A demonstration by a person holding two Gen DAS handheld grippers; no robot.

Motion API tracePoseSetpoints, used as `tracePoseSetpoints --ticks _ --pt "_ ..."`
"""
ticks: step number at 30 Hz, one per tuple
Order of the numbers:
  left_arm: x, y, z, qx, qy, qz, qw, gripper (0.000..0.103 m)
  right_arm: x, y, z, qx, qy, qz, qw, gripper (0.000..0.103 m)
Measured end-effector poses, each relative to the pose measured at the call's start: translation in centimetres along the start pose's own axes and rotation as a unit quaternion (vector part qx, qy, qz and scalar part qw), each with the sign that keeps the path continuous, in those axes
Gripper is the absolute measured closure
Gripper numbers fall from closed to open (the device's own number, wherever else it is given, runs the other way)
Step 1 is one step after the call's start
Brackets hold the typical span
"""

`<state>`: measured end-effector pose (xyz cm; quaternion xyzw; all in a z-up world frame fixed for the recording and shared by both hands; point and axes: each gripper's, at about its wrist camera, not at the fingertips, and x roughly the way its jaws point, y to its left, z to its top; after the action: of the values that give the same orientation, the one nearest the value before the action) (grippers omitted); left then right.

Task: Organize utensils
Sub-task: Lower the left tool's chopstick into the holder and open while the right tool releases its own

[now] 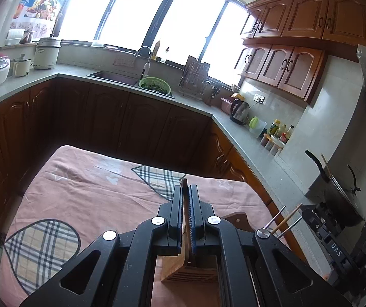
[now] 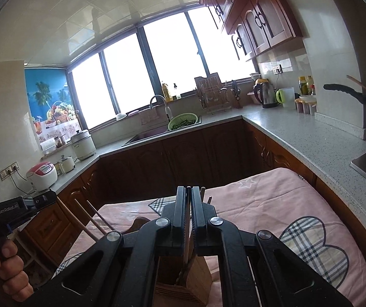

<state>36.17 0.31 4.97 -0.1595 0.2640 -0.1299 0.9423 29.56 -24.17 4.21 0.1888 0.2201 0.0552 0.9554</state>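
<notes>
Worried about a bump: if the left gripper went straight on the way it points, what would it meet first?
Probably the pink cloth on the table, about at its plaid patch. The left gripper, shut on a thin utensil, points slightly downward; depth is unclear.

A pink cloth (image 1: 85, 184) bears checked patches; on it a tan wooden holder (image 1: 183, 268); beyond it, brown cabinets (image 1: 136, 117).

A wooden utensil holder (image 1: 183, 268) is sitting on a cloth-covered table (image 1: 85, 186). Counters are wrapping around from nine to three o'clock, the sink (image 1: 116, 76) lying at twelve, a kettle (image 1: 239, 109) at two, possibly a pot (image 1: 341, 192) at three.
</notes>
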Motion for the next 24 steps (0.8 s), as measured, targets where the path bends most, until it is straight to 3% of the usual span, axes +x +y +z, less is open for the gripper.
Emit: tracePoseSetpoints --ticks 17,19,21,24 --pt "1.6 -0.9 0.0 0.013 0.016 0.006 0.9998 0.099 1.2 -0.7 -0.4 0.014 0.027 0.003 1.0 0.098" --pt "1.3 -0.8 -0.3 0.014 0.017 0.008 0.9997 0.099 1.2 -0.7 -0.4 0.014 0.029 0.003 0.999 0.094" --pt "1.4 -0.7 -0.3 0.015 0.021 0.009 0.9996 0.095 1.0 -0.7 -0.4 0.017 0.028 0.008 0.999 0.094" --pt "1.1 -0.7 -0.4 0.013 0.021 0.012 0.9996 0.076 0.8 -0.7 -0.3 0.018 0.027 0.009 0.999 0.093"
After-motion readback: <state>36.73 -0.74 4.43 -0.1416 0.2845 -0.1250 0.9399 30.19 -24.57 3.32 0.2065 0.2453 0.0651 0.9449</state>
